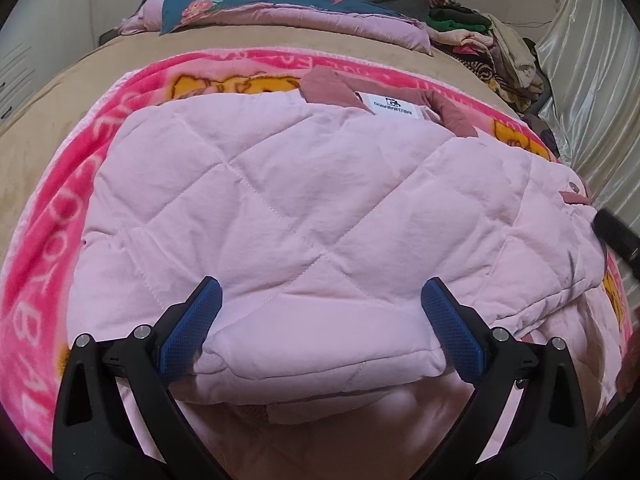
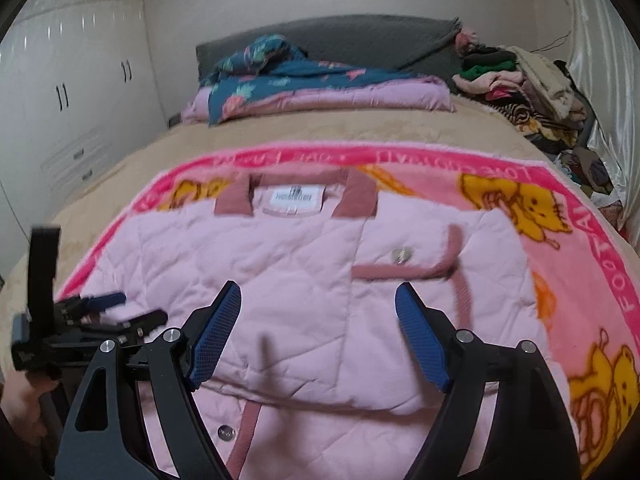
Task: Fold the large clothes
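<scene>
A pink quilted jacket [image 1: 304,200] with a dusty-rose collar [image 1: 320,84] lies partly folded on a bright pink cartoon blanket [image 1: 52,216]. My left gripper [image 1: 322,286] hangs open just above the jacket's near folded edge, and its blue pads [image 1: 192,328] stand wide on either side of the fabric without pressing it. In the right wrist view the jacket [image 2: 304,264] shows a snap pocket flap [image 2: 404,268]. My right gripper [image 2: 319,289] is open over the jacket's front and holds nothing. The left gripper [image 2: 128,309] shows at the jacket's left edge, held by a hand [image 2: 20,404].
The blanket [image 2: 560,264] covers a beige bed [image 2: 360,128]. Folded teal floral bedding [image 2: 300,80] lies by the grey headboard [image 2: 360,36]. A heap of clothes [image 2: 528,88] sits at the back right by a satin curtain [image 2: 600,60]. White wardrobes [image 2: 72,80] stand on the left.
</scene>
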